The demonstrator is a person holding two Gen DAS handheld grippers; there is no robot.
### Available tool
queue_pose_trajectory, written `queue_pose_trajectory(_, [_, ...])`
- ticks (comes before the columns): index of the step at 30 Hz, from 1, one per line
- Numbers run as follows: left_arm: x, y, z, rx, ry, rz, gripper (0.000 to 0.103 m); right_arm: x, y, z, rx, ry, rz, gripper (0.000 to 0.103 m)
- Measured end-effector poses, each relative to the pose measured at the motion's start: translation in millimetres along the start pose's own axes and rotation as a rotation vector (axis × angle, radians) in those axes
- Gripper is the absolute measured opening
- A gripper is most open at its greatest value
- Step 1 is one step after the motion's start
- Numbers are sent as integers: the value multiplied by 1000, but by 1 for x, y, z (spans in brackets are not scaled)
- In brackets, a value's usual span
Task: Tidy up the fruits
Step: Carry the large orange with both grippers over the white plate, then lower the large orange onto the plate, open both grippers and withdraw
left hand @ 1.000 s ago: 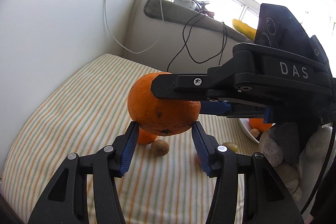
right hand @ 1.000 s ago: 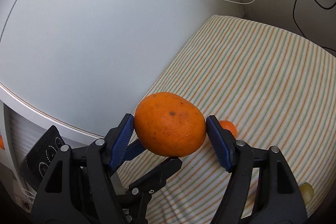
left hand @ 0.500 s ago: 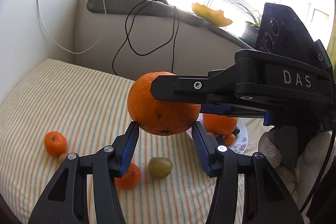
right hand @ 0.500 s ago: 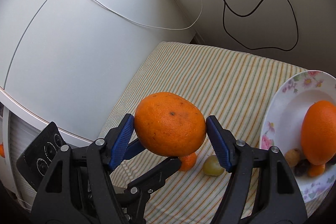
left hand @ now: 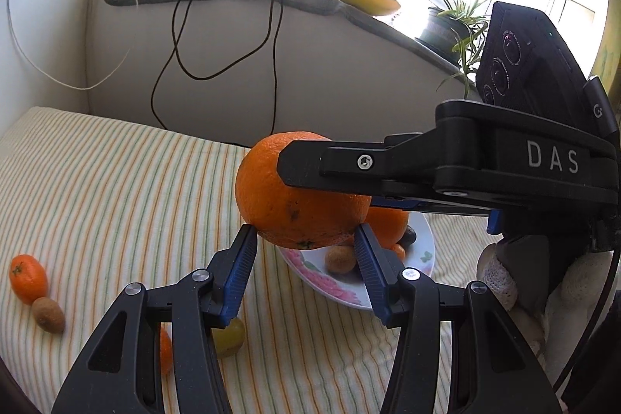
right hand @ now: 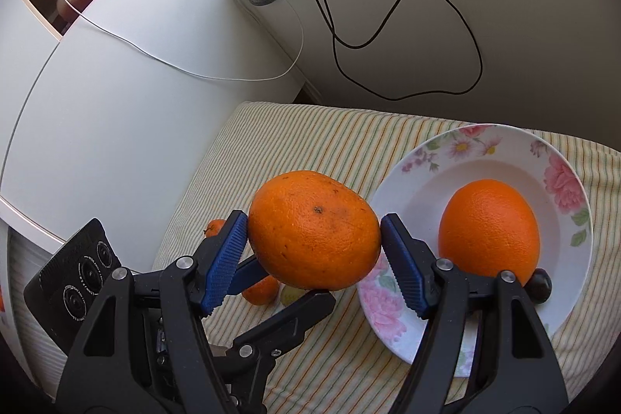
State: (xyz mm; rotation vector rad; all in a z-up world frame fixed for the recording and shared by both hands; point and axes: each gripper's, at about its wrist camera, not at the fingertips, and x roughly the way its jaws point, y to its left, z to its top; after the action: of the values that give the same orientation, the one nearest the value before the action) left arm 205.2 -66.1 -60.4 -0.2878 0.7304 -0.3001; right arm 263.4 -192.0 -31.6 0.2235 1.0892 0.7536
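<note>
Both grippers pinch one large orange (left hand: pixel 299 193) from crossing directions and hold it in the air above the striped cloth. My left gripper (left hand: pixel 304 239) grips its lower part; my right gripper (right hand: pixel 312 239) is shut on its sides, where the orange (right hand: pixel 314 233) fills the jaws. A floral plate (right hand: pixel 559 177) lies just right of it and holds a second orange (right hand: pixel 489 227), a dark grape (right hand: pixel 541 284) and small fruits. The plate (left hand: pixel 425 255) shows behind the held orange in the left wrist view.
On the striped cloth (left hand: pixel 116 189) lie a mandarin (left hand: pixel 28 278), a kiwi (left hand: pixel 48 315), a green fruit (left hand: pixel 229 336) and another mandarin (right hand: pixel 260 291). Black cables (right hand: pixel 388 26) hang down the back wall. A white cabinet (right hand: pixel 136 84) stands at the left.
Both grippers have swung right with the orange held between them. The plate has come into view and now lies close beside and below the orange.
</note>
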Motion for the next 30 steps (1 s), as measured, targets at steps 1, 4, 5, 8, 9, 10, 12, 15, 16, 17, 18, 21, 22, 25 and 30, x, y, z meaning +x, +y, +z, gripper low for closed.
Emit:
queue_pose_trajectory(1, [3, -1, 1, 6, 9, -4, 52, 1, -4, 1, 4, -1, -4, 73])
queue_pose_trajectory(4, [6, -8, 2, 46, 25, 2, 51, 3, -12, 2, 12, -6, -20, 73])
queue_pose_trajectory(5, [6, -11, 2, 65, 20, 10, 52, 2, -13, 2, 12, -6, -29, 73])
queue_pose_trajectory(8, [3, -15, 3, 85, 5, 20, 59, 4, -15, 1, 4, -3, -70, 74])
queue_pose_trajectory(9, [3, -14, 4, 81, 6, 19, 59, 5, -15, 1, -4, 2, -98, 74])
queue_pose_trajectory(10, [4, -13, 4, 77, 9, 19, 59, 7, -16, 0, -15, 5, -116, 74])
queue_pose_trajectory(12, [3, -11, 3, 73, 12, 16, 59, 2, -13, -1, -30, -23, -113, 74])
queue_pose_trajectory(15, [0, -10, 0, 68, 9, 22, 59, -14, -15, 3, -4, -69, -67, 75])
queue_pose_trajectory(16, [0, -9, -1, 66, 11, 21, 59, -19, -14, 5, -3, -81, -62, 75])
queue_pose_trajectory(17, [-1, -9, -1, 64, 11, 20, 59, -24, -13, 7, -8, -91, -63, 75])
queue_pose_trajectory(18, [-2, -9, -2, 64, 13, 20, 59, -28, -12, 8, -13, -100, -62, 75])
queue_pose_trajectory(21, [-6, -10, -5, 65, 10, 21, 61, -39, -11, 10, -13, -123, -52, 75])
queue_pose_trajectory(22, [-8, -10, -6, 65, 8, 22, 61, -41, -11, 9, -13, -130, -51, 75])
queue_pose_trajectory(25, [-13, -12, -10, 73, 8, 23, 62, -48, -11, 5, -19, -140, -55, 75])
queue_pose_trajectory(30, [-24, -12, -17, 71, 7, 26, 66, -52, -11, -2, -12, -151, -55, 75])
